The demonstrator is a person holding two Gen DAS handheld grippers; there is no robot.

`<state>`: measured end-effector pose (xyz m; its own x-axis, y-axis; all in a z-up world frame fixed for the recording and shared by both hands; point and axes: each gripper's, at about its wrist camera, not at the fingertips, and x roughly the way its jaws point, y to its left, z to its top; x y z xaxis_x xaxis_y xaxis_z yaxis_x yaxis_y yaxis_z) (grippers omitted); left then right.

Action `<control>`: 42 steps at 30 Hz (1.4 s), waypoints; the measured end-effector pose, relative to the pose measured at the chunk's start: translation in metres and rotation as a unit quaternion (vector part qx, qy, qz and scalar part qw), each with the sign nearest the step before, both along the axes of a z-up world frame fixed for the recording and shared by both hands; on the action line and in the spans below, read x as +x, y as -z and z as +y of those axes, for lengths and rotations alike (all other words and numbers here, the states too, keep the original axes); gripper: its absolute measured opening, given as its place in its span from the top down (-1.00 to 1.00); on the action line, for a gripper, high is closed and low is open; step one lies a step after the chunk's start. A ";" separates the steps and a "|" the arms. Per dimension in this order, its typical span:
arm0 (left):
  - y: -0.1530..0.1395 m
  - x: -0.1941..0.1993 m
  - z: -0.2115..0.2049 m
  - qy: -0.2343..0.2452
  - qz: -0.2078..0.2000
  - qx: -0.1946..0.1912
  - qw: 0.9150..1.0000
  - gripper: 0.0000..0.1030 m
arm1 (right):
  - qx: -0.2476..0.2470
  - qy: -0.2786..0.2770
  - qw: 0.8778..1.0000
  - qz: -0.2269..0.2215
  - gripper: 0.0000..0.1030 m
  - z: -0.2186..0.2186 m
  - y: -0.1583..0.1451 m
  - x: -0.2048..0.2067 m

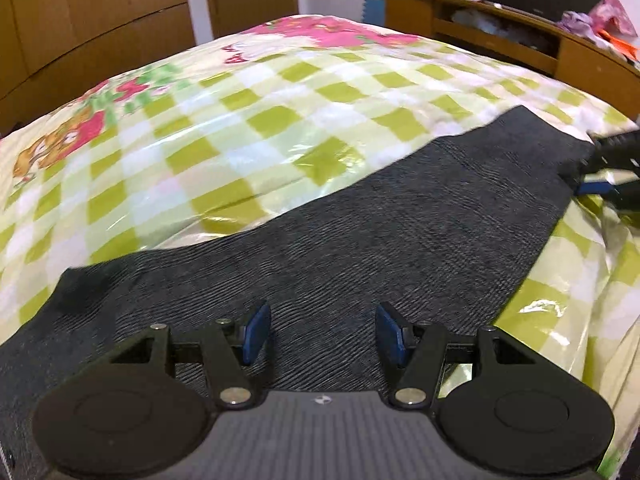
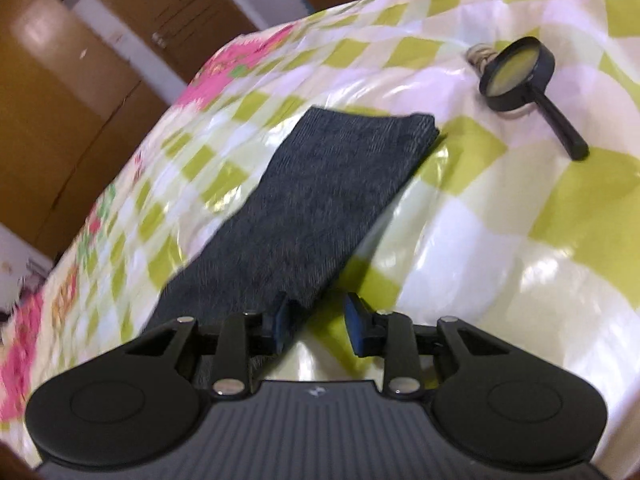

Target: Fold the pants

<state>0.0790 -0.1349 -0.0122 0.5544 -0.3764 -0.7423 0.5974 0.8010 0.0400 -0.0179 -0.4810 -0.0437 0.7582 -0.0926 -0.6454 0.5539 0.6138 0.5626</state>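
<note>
Item: dark grey-blue ribbed knit pants (image 1: 360, 216), lying flat in one long band across the bed (image 1: 240, 128), which is covered in a glossy green-and-white checked sheet with pink flower prints. The legs seem laid one over the other, though I cannot confirm the layers. In my right view the far end (image 2: 360, 128) is squared off and reads as doubled cloth.

Left gripper (image 1: 322, 334): blue-padded fingers (image 1: 256, 330) spread apart, nothing between them, poised above the wide near end of the pants.

Right gripper (image 2: 318, 320): fingers parted and empty, straddling the near side edge of the pants; the left pad (image 2: 282, 320) lies over the cloth, the right over bare sheet. In the left view this gripper (image 1: 600, 172) shows at the far right end of the garment; whether it touches the cloth there I cannot tell.

Handling, as I judge it: light, soft, limp; it will sag and drape between two holds, not keep a line. The ribbed weave should give the pads good purchase, but the shiny sheet beneath looks slippery, so the garment may slide when tugged.

Where to take hold: both corners of one short end, pinching all layers together at the edge, then lift and carry that end over toward the other.

Also present: a black-rimmed magnifying glass (image 2: 524, 76) on the sheet, well apart from the pants; a wooden shelf unit (image 1: 500, 40) beyond the bed.
</note>
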 end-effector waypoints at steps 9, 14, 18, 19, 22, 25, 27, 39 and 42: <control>0.004 0.004 -0.009 0.009 0.006 0.008 1.000 -0.35 | 0.070 0.036 0.996 -0.042 0.20 -0.023 0.014 0.033; 0.014 0.010 -0.009 0.018 0.020 -0.011 1.000 -0.35 | 0.057 0.034 0.997 -0.051 0.14 -0.023 0.015 0.041; 0.020 0.012 -0.010 0.023 0.018 -0.026 0.999 -0.36 | 0.059 0.053 0.995 -0.064 0.80 -0.024 0.016 0.055; 0.019 0.011 -0.008 0.024 0.018 -0.032 0.999 -0.36 | 0.066 0.058 0.994 -0.066 0.81 -0.025 0.015 0.056; 0.014 0.008 0.008 0.015 0.015 -0.050 0.999 -0.36 | 0.053 0.054 0.993 -0.091 0.82 -0.021 -0.005 0.047; 0.005 0.002 0.039 -0.005 0.008 -0.064 0.998 -0.36 | -0.033 0.015 0.994 -0.101 0.82 0.007 -0.044 0.049; -0.001 -0.003 0.067 -0.026 -0.002 -0.069 0.997 -0.36 | -0.077 -0.030 0.990 -0.112 0.82 0.037 -0.068 0.056; 0.001 -0.035 0.257 -0.215 -0.034 -0.040 0.975 -0.36 | -0.275 -0.446 0.843 -0.123 0.84 0.370 -0.092 0.109; 0.007 -0.042 0.281 -0.239 -0.027 -0.057 0.969 -0.36 | -0.349 -0.524 0.772 -0.090 0.84 0.444 -0.049 0.101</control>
<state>0.0365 0.1456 -0.0188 0.7229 -0.1460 -0.6754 0.1576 0.9865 -0.0446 0.0834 -0.0370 0.0049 0.7238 0.3547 -0.5918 -0.5008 0.8601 -0.0970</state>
